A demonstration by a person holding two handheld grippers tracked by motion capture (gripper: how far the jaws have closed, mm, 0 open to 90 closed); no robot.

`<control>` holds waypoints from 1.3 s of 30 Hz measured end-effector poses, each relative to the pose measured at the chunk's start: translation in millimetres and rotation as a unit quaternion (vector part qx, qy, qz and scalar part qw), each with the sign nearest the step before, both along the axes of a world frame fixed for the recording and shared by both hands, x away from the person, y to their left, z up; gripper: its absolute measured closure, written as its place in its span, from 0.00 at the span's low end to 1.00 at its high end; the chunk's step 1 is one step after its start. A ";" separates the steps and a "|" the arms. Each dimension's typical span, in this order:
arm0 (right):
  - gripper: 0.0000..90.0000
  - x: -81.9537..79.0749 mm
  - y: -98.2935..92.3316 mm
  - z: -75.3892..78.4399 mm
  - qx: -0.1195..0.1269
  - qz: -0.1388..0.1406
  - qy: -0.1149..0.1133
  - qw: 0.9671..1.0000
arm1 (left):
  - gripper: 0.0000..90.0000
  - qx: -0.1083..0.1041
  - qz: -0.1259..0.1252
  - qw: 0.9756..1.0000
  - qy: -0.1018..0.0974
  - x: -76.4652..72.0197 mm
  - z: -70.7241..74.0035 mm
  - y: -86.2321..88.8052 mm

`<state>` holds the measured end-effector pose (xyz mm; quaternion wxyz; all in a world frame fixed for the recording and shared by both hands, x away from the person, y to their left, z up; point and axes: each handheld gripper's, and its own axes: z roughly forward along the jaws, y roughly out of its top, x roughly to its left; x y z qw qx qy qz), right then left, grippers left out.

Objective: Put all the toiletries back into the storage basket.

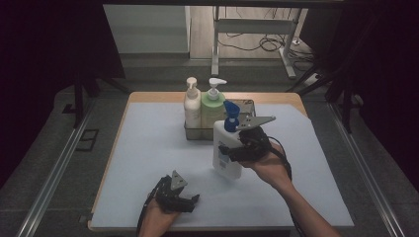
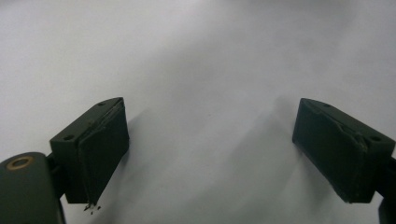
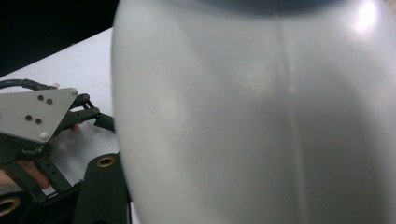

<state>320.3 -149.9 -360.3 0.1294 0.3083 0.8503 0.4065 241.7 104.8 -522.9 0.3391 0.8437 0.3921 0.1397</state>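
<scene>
At the near left of the desk, the left gripper rests with fingers spread wide, grasping nothing. Further right, the right gripper clasps the blue-pump bottle just before the wire basket; its fingertips are hidden behind the bottle's white body.

Three pump bottles are in sight: one white with a blue pump, clamped in the right hand-held gripper, and two beyond it, a white one and a green one. One metal basket holds those two. There are two hand-held grippers, the left nearer, and one counter.
</scene>
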 end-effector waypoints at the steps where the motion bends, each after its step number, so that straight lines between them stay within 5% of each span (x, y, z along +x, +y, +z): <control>1: 0.44 0.5 -1.5 2.0 0.000 -0.002 -0.001 1.000 | 0.12 0.000 0.000 1.000 0.000 0.0 0.0 0.0; 39: 0.44 54.9 -37.6 55.9 0.005 -0.090 -0.037 0.995 | 0.12 0.000 0.000 1.000 0.000 0.0 0.0 0.0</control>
